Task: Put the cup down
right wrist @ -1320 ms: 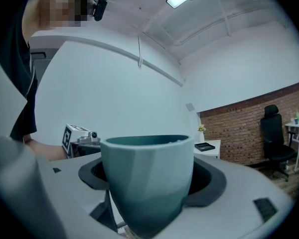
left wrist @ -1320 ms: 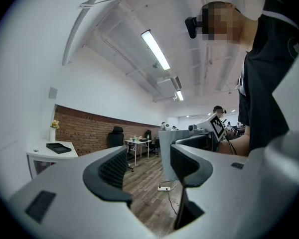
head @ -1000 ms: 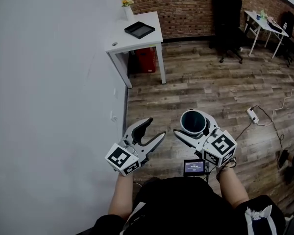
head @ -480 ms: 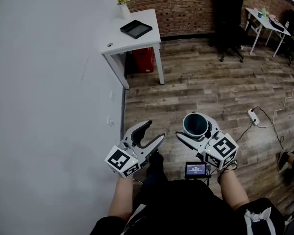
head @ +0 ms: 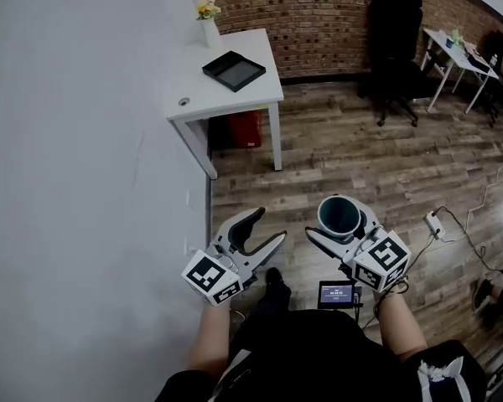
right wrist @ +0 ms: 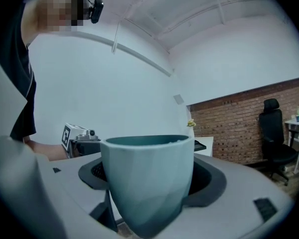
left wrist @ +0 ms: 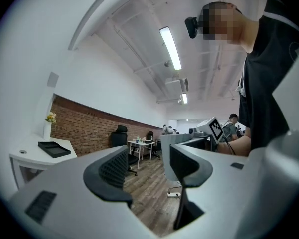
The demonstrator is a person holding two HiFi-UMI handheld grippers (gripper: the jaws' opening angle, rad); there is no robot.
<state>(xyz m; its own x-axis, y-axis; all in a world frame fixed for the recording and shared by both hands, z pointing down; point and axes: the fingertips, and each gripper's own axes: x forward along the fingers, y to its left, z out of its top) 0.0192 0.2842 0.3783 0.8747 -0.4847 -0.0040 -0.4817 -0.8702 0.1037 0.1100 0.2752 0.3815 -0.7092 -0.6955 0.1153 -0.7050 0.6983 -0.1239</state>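
Observation:
A teal cup (head: 339,214) stands upright between the jaws of my right gripper (head: 340,222), which is shut on it; in the right gripper view the cup (right wrist: 148,176) fills the middle, both pads pressed on its sides. My left gripper (head: 263,228) is held beside it at the same height, open with nothing between its fingers (left wrist: 111,172). Both grippers are carried in the air above a wooden floor. A white table (head: 251,95) stands ahead by the wall, well beyond both grippers.
On the table lie a black tray (head: 234,70) and a small vase of flowers (head: 207,15). A red bin (head: 244,128) sits under it. A white wall (head: 75,141) runs along the left. Black office chair (head: 398,40), second white table (head: 454,50) and a floor power strip (head: 436,224) lie to the right.
Both grippers, with the cup, have travelled forward over the floor; the white table now appears nearer and lower in the head view. The jaws look unchanged.

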